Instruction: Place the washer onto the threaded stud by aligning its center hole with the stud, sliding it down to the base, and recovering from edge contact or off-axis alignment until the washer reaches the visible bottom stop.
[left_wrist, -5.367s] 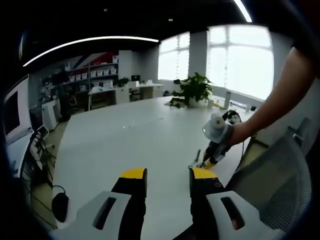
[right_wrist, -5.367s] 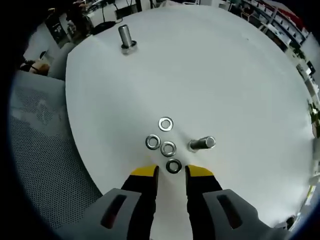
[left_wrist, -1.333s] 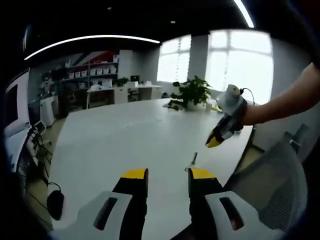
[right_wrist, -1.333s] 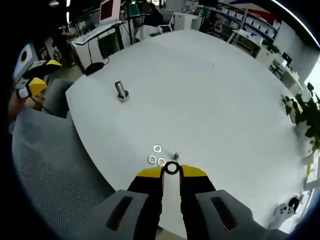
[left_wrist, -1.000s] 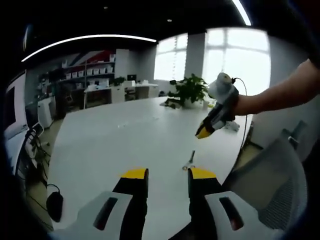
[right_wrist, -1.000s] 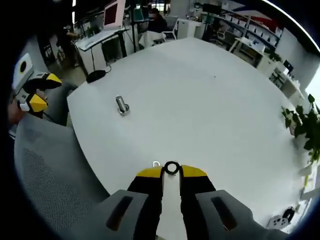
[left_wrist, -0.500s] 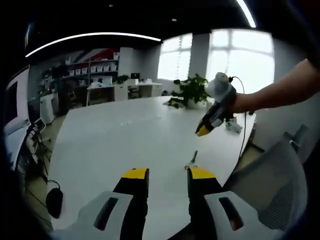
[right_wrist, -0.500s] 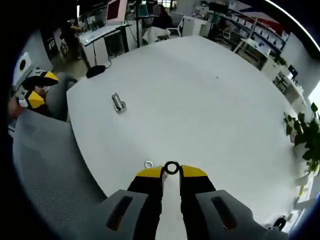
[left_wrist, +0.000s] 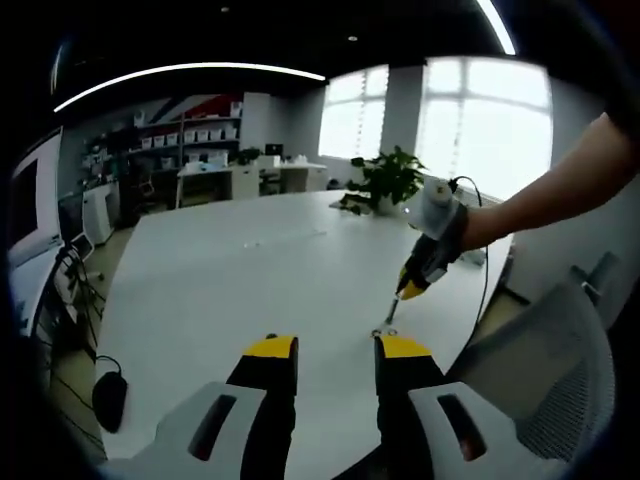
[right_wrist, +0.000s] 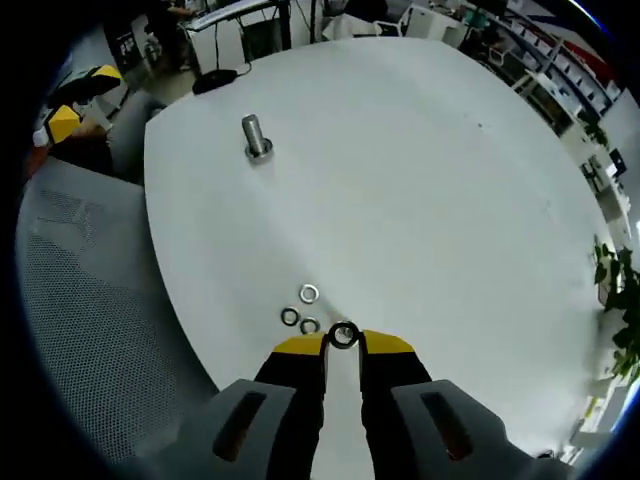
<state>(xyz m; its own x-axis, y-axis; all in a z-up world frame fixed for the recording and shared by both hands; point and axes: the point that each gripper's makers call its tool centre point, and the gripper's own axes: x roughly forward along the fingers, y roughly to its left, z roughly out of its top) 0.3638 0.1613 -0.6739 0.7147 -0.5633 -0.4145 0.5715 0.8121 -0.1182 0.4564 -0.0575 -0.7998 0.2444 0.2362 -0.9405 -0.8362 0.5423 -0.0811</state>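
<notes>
While its jaws pinch a washer (right_wrist: 343, 335) by the rim, the right hand-held gripper (right_wrist: 343, 345) hangs above the white worktop (right_wrist: 420, 180). Three loose washers (right_wrist: 300, 308) lie at 10 o'clock; an upright threaded stud (right_wrist: 254, 136) at 11. Left hand-held gripper (left_wrist: 335, 350): jaws apart, nothing held.

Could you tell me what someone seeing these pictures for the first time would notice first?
Probably the washer pinched between the yellow tips of the right gripper, low over the white table. Three loose washers lie just beyond those tips, and a stud stands upright farther off, near the table's edge. In the left gripper view, the left gripper is open over the table.
</notes>
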